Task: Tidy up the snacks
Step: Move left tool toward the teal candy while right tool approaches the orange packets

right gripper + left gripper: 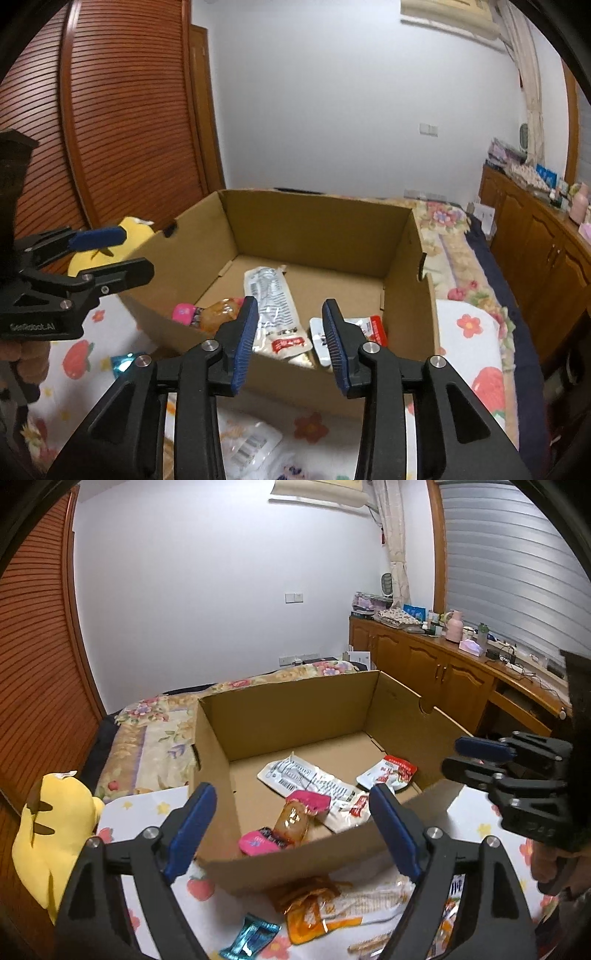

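My left gripper (291, 830) hangs over the cardboard box (288, 705), jaws spread wide and empty, so the pink-ended snack (291, 823) lies inside with the other packets. My right gripper (290, 341) is partly open, holding nothing, above the white packet (271, 314).

Open cardboard box (295, 701) with four snack packets (314, 782) flat inside.

Black grippers (293, 823); blue pads (245, 343); silver screws
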The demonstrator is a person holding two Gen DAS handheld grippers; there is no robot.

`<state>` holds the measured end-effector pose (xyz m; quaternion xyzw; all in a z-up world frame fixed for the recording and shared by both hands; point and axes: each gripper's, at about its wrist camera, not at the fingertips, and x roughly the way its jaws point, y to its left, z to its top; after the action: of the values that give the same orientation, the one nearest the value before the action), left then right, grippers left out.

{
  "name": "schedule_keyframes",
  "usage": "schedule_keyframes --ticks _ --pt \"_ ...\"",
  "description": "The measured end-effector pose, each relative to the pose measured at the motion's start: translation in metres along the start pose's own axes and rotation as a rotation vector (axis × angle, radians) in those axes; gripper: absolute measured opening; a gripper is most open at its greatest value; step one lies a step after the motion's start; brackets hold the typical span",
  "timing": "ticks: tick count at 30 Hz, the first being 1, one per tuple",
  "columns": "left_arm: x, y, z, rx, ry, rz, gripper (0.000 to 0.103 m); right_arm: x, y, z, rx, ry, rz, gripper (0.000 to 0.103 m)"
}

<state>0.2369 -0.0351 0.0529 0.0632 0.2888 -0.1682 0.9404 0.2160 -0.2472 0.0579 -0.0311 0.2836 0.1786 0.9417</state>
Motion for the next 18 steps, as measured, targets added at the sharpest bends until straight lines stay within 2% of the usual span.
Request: schedule_keyframes --ticks 4,6,9,18 --pt "-0.012 0.004 -0.014 0.003 0.0 -0.013 0.09 -0.023 0.012 -0.012 -0.035 -0.031 0.015 0.043" --pt "-0.017 0.002 -0.021 0.003 0.006 -0.009 0.098 -0.029 0.016 -0.019 -0.043 -0.031 0.025 0.045" --pt "-0.02 0.002 -0.035 0.008 0.024 -0.01 0.098 -0.034 0.021 -0.035 -0.043 -0.005 0.052 0.048" --pt "-0.03 -0.005 -0.077 0.01 0.06 -0.011 0.103 -0.02 0.026 -0.071 -0.049 0.078 0.059 0.049"
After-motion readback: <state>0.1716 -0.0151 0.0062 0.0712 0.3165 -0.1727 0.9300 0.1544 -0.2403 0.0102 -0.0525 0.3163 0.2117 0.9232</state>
